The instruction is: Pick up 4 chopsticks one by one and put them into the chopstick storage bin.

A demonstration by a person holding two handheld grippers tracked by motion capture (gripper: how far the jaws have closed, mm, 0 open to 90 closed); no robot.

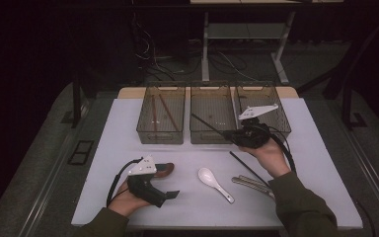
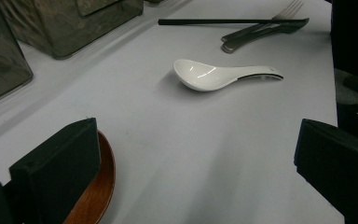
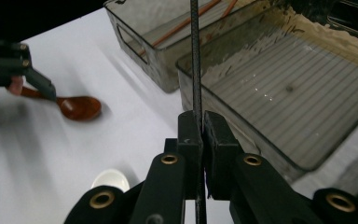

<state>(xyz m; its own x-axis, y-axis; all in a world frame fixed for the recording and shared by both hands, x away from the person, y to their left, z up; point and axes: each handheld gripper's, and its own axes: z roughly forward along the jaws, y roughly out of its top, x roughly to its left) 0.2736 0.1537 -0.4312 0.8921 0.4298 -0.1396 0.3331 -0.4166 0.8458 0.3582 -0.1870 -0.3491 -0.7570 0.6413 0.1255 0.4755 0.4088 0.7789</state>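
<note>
White bench (image 1: 128, 133) sat under dim light, dark floor behind. Right tool (image 3: 201, 122) was pinching a black chopstick (image 3: 196, 60), jaws pressed together on it partway along the shaft; the tip reached ahead over the middle bin (image 3: 279, 154). The stick looked thin, stiff, light and probably slippery; a one-point grip may let it pivot, so a hold near mid-length seemed best. Left tool (image 2: 191, 158) stood spread, empty, a white spoon (image 2: 216, 74) ahead of it.

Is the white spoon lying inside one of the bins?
No, the white spoon lies on the bare table, in front of the bins.
</note>
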